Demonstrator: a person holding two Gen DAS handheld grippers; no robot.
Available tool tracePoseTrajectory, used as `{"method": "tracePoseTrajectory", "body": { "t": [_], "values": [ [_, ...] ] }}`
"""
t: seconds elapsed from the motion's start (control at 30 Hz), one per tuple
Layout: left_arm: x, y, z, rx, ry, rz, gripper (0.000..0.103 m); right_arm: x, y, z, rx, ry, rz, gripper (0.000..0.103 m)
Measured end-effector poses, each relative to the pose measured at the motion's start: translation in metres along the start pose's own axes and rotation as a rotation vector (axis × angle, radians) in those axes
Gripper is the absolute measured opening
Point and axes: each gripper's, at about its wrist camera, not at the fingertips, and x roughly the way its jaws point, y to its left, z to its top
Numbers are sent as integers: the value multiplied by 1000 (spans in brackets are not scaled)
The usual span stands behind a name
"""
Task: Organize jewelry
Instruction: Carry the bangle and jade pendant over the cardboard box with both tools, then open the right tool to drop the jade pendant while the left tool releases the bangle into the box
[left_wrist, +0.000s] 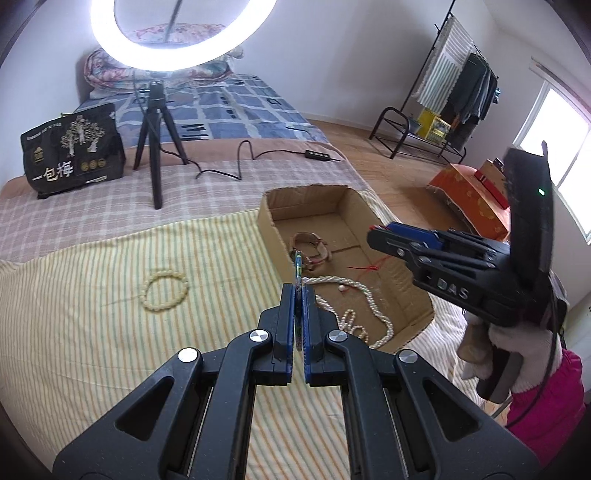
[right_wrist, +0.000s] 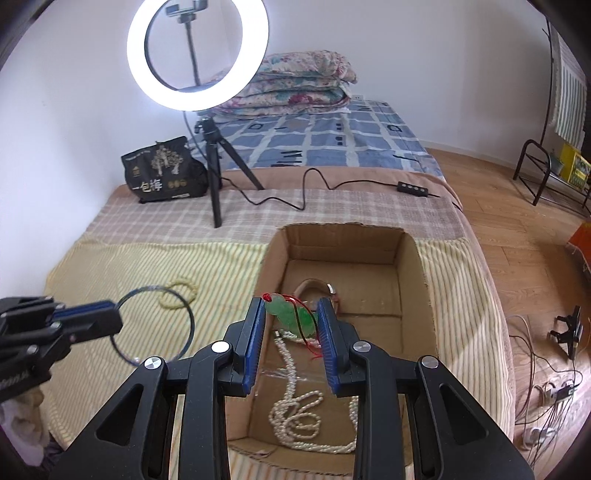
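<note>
My left gripper is shut on a thin clear bangle, held edge-on above the striped cloth beside the cardboard box; the bangle shows as a ring in the right wrist view. My right gripper hangs over the box and holds a green jade pendant on a red cord between its pads. In the box lie a pearl necklace and a watch. A cream bead bracelet lies on the cloth left of the box.
A ring light on a tripod stands behind the box, its cable and remote trailing right. A black snack bag sits at the back left. The bed edge drops to a wooden floor on the right.
</note>
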Motion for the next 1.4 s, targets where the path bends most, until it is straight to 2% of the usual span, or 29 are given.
{"method": "tracePoseTrajectory", "body": {
  "t": [0.83, 1.33, 1.37, 1.4],
  "values": [
    [48, -68, -13, 89, 83, -84, 1, 46, -61, 27, 91, 15, -61, 27],
    [61, -71, -15, 92, 95, -88, 1, 61, -66, 27, 95, 30, -49, 28],
    [62, -71, -14, 94, 96, -88, 1, 61, -66, 27, 93, 31, -49, 30],
    [62, -71, -14, 95, 98, -83, 1, 61, -65, 27, 92, 33, -52, 39]
  ]
}}
